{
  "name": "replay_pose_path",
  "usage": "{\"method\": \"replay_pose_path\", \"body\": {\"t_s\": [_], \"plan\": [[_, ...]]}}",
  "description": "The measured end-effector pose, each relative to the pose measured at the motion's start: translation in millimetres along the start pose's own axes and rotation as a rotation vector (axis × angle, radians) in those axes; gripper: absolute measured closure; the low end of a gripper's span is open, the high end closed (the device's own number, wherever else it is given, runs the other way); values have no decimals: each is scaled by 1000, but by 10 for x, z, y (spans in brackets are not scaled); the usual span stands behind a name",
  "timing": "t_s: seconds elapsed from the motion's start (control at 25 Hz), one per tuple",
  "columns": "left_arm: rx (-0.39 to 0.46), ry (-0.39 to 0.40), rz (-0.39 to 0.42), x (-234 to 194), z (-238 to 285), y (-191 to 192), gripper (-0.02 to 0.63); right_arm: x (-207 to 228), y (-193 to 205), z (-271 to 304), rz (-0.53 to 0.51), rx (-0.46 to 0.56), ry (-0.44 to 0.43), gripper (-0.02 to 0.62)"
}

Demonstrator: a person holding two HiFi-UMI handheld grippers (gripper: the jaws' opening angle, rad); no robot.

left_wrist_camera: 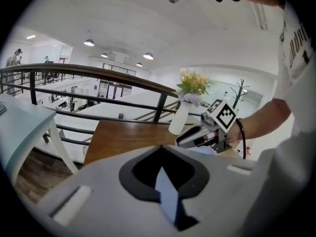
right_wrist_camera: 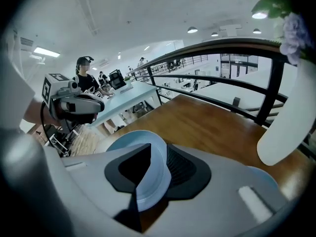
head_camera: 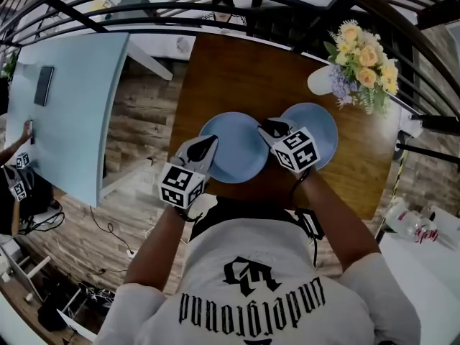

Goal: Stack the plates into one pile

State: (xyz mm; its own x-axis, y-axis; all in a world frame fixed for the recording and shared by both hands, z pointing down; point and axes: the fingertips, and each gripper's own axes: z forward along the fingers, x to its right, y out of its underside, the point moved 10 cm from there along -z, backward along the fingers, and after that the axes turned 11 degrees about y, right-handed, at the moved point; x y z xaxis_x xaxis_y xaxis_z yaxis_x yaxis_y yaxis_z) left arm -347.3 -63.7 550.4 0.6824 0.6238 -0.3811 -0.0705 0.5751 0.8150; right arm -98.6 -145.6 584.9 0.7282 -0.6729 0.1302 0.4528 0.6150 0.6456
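Spread on the right gripper [right_wrist_camera: 152,171], bracketing the rim of the left plate [right_wrist_camera: 126,138] without pinching. Spread too on the left gripper [left_wrist_camera: 163,174], blue sliver in the gap. Flat on the table [head_camera: 244,77], mid-frame in the head view, edge meeting the right plate [head_camera: 320,124]. Probably stiff, slick, breakable: grip the rim deep, lift level.
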Motion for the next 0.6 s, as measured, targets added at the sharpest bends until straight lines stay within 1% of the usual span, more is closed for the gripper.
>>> {"method": "replay_pose_path", "body": {"t_s": [0.2,0.6], "plan": [[-23,10,-13,-110,197,1,560,98,-22,227,-21,-56,-40,511],[-54,22,-42,-342,425,130,560,215,-32,633,-69,-146,-76,509]]}}
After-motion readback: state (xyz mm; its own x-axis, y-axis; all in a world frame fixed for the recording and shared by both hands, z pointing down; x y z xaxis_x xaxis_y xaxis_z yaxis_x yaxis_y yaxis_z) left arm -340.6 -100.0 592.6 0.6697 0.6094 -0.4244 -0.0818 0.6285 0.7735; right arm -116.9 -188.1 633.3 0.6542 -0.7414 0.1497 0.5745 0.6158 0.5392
